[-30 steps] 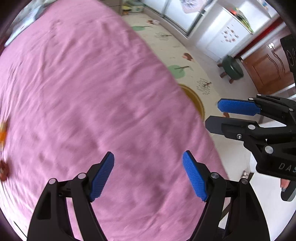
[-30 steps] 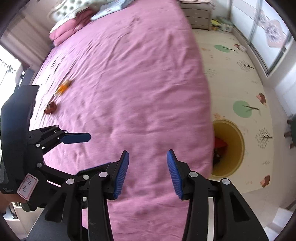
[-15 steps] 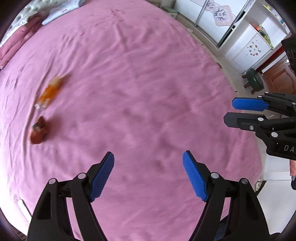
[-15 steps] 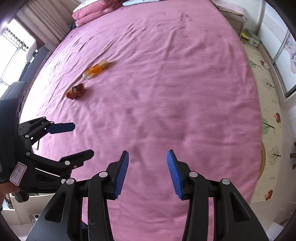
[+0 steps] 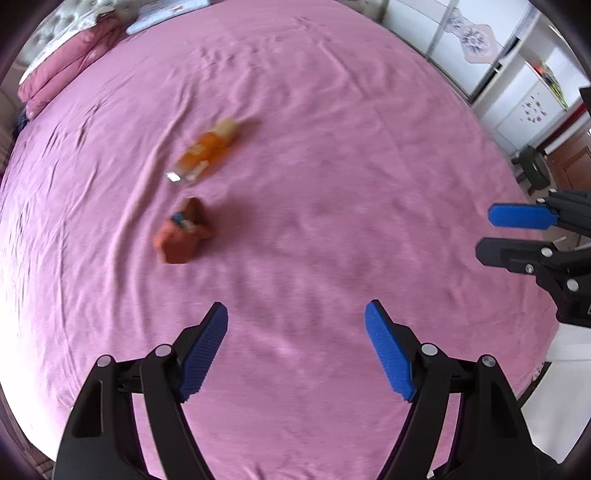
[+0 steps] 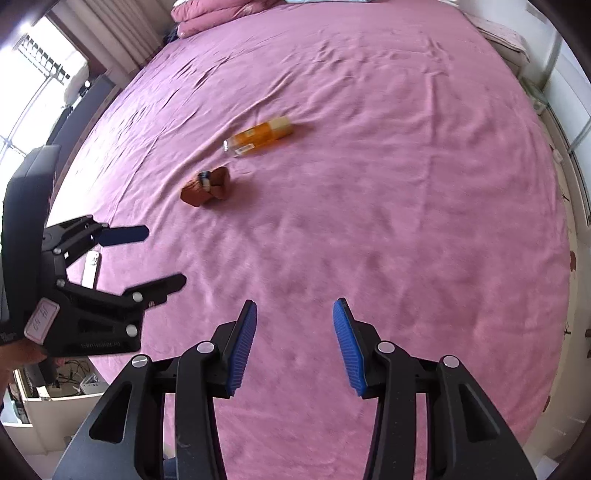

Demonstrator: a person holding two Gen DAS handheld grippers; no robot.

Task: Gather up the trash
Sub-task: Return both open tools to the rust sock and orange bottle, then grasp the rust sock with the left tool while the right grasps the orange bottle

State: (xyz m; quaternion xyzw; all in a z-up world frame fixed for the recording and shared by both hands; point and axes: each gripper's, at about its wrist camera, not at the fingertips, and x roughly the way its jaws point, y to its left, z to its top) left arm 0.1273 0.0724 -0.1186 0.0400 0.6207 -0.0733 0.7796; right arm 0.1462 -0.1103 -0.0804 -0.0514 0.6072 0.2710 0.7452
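Two pieces of trash are shown lying on a bed (image 6: 388, 177) covered with a wrinkled pink sheet: an orange packet (image 5: 207, 153) (image 6: 260, 137), lying flat, and a crumpled brown wrapper (image 5: 181, 236) (image 6: 207, 186), set just beside it on the nearer side, the two apart. Both are blurred in the left wrist view. Folded pink bedding (image 5: 62, 72) (image 6: 214, 11) is seen at the head of the bed, well apart from the trash. No object is interposed between either hand-held gripper and the two pieces; only bare sheet lies there.

The right edge of the bed is bordered by a patterned floor mat (image 6: 574, 236), white cabinets (image 5: 517, 81) and a dark green stool (image 5: 535, 171). At the left edge a window (image 6: 26, 96) and a white phone-like object (image 6: 90, 267) are visible. Wide open sheet surrounds the trash on every side.

The left hand-held gripper (image 5: 295, 332) (image 6: 155, 254) is held widely spread above the sheet, nothing between its blue pads (image 5: 388, 350). The right hand-held gripper (image 6: 293, 339) (image 5: 517, 236) is parted more narrowly, likewise empty and touching nothing.
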